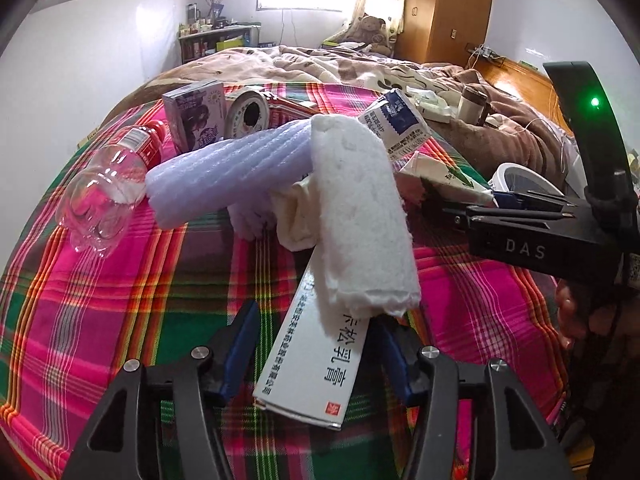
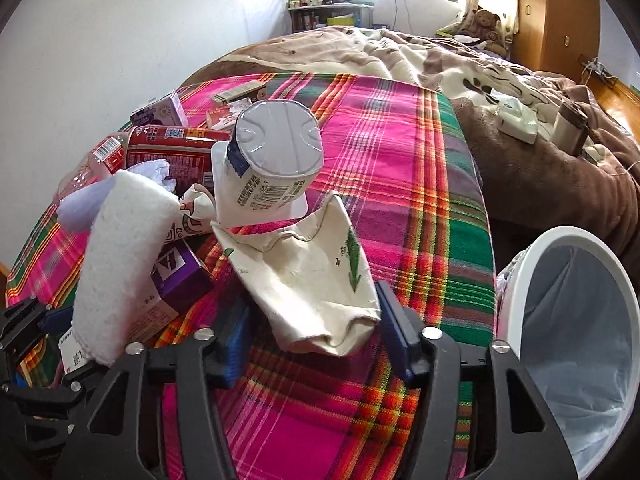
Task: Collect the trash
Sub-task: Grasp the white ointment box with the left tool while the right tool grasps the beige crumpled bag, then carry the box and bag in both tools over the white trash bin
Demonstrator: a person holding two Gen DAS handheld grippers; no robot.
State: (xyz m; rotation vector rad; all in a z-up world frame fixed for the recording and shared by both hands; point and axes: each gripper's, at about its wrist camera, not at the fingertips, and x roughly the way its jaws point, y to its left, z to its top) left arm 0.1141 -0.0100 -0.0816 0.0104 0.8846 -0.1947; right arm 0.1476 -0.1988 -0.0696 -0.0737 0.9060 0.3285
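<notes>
My left gripper (image 1: 316, 336) is shut on a long white box (image 1: 308, 376) with black print. A white fluffy roll (image 1: 360, 216) lies along the top of the box. My right gripper (image 2: 312, 320) is shut on a flattened cream carton (image 2: 312, 272) with a green arrow. An upturned yogurt tub (image 2: 276, 152) rests just beyond the carton. In the left wrist view the right gripper (image 1: 496, 204) reaches in from the right, at the cream carton (image 1: 440, 176). The left gripper (image 2: 44, 344) shows at the left edge of the right wrist view.
The litter lies on a plaid cloth (image 1: 100, 320) over the bed: a clear bottle (image 1: 108, 192), a lavender foam roll (image 1: 224, 176), a purple carton (image 1: 196, 116), a blue-white milk carton (image 1: 396, 124). A lined white bin (image 2: 520, 280) stands at the right.
</notes>
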